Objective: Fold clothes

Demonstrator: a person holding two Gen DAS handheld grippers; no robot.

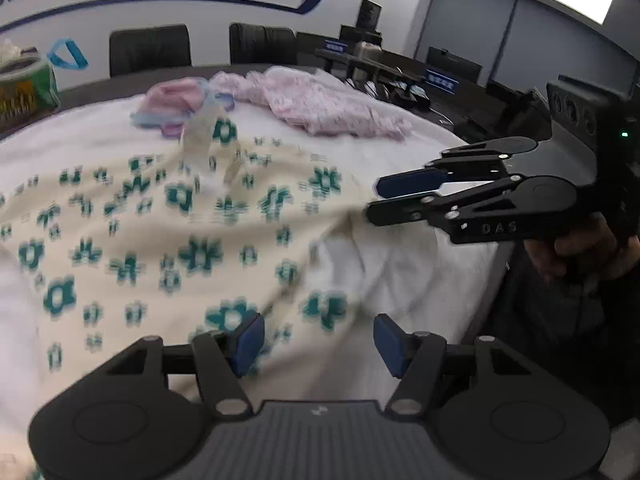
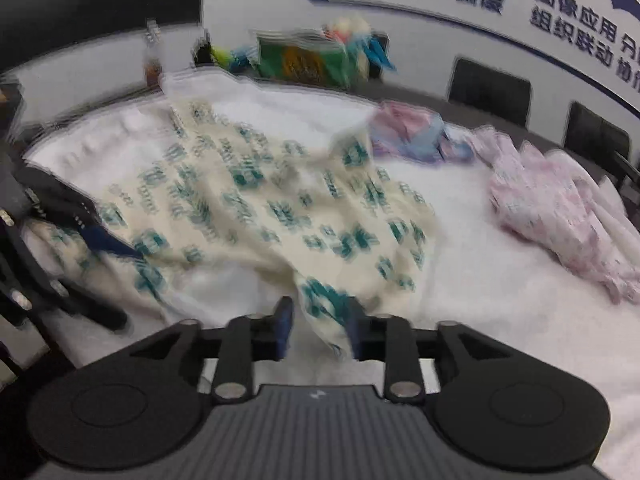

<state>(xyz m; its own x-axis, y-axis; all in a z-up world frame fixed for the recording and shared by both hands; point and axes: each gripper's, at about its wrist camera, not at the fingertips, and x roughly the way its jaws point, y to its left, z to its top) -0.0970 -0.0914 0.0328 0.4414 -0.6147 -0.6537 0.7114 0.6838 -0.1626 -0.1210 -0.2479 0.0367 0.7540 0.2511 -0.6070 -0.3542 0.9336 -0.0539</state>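
Your right gripper (image 2: 320, 328) clamps a corner of the cream floral cloth (image 2: 256, 208); your left gripper (image 1: 319, 340) gapes above it. Ahead, a green bag (image 2: 304, 60) holds blurred items.

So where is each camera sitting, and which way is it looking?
Left wrist view: sits on the left gripper, looking forward over its open fingers at the flowered cloth; the right gripper and a hand show at the right.
Right wrist view: sits on the right gripper, looking across the flowered cloth pinched between its fingers; the left gripper shows at the left.
Both share the flowered cloth, the pink clothes and the white cover.
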